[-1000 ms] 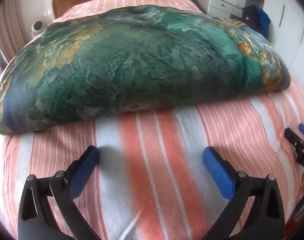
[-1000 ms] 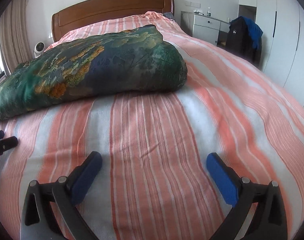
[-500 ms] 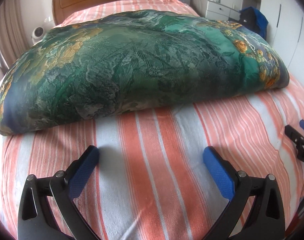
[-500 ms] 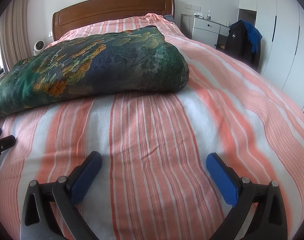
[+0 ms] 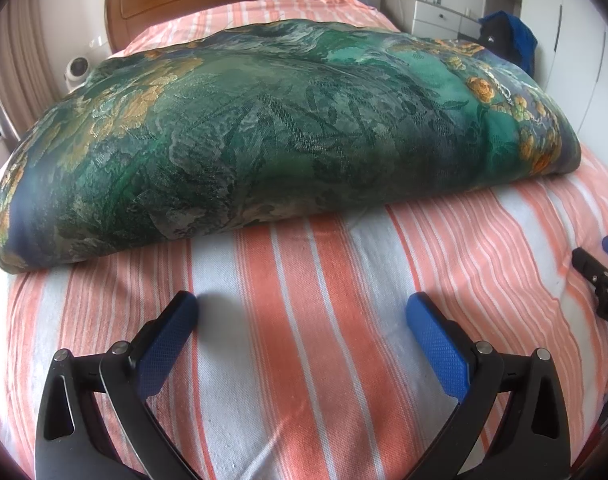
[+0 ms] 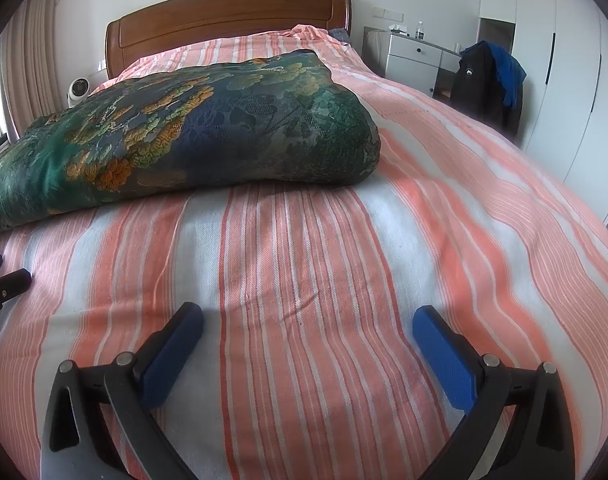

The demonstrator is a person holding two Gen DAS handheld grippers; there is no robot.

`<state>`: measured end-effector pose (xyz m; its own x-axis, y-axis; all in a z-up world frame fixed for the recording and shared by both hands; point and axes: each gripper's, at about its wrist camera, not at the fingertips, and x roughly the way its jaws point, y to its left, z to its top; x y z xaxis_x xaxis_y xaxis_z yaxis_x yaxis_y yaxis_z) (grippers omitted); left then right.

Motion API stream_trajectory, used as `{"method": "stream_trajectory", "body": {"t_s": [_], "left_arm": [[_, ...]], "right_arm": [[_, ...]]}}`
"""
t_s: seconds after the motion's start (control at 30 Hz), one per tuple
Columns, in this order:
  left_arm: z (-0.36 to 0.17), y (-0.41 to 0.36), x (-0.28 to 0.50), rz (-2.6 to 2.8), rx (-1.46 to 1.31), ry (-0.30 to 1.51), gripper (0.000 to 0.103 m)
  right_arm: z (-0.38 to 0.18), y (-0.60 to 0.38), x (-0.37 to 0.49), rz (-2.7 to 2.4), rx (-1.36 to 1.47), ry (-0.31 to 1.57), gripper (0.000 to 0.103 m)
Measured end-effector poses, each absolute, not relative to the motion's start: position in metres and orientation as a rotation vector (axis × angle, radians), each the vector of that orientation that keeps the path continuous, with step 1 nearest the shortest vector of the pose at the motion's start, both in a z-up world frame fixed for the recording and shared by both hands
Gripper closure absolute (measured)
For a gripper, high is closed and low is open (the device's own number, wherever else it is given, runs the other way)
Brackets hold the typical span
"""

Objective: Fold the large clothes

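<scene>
Both my grippers, left (image 5: pixel 301 310) and right (image 6: pixel 308 318), are spread wide holding nothing, low over the striped bedsheet (image 6: pixel 304 280). Folded green floral quilt (image 5: pixel 263 128) lies just ahead, wooden headboard (image 6: pixel 223 20) behind it.

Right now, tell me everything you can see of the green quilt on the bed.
The quilt is a thick, puffy bundle, already folded, with rounded edges. Its cover looks like a woven, slightly shiny fabric in deep green and dark blue, patterned with leaves and orange-gold flowers. It lies flat across the striped orange-and-white bedsheet, nearer the wooden headboard, its folded edge facing the cameras. Only the sheet touches it. The left gripper and the right gripper are both open, short of it, over bare sheet.
</scene>
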<state>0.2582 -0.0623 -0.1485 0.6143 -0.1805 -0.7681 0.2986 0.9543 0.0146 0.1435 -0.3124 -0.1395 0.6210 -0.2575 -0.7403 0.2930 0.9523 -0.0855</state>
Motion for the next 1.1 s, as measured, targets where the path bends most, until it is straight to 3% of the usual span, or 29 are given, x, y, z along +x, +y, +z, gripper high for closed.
{"method": "stream_trajectory", "body": {"t_s": [0.33,0.5,0.67,0.8,0.87,0.9,0.97,1.0,1.1], "left_arm": [[-0.144,-0.064,0.257,-0.275,0.147,0.885,0.000],[-0.105,-0.067,0.241,-0.401,0.160,0.896,0.001],[-0.050,-0.082,0.256,-0.486,0.195,0.814,0.001],[-0.021,-0.092,0.286,-0.501,0.176,0.816,0.001],[-0.011,-0.099,0.291,-0.512,0.185,0.820,0.001],[-0.003,-0.102,0.295,-0.522,0.190,0.818,0.001],[0.011,-0.110,0.297,-0.545,0.192,0.813,0.001],[0.019,-0.116,0.300,-0.566,0.187,0.812,0.001],[0.045,-0.143,0.313,-0.653,0.171,0.821,0.001]], "right_arm": [[-0.140,-0.312,0.144,-0.315,0.048,0.844,0.000],[-0.133,-0.321,0.142,-0.283,0.104,0.855,0.000],[-0.104,-0.366,0.136,-0.129,0.518,0.673,0.000],[-0.125,-0.421,0.180,-0.080,0.932,0.619,0.000],[-0.137,-0.434,0.206,-0.101,1.001,0.638,0.013],[-0.137,-0.436,0.215,-0.111,1.011,0.644,0.038],[-0.128,-0.433,0.219,-0.132,1.013,0.624,0.053],[-0.115,-0.427,0.216,-0.120,0.976,0.593,0.066],[-0.065,-0.390,0.204,-0.080,0.719,0.520,0.069]]}}
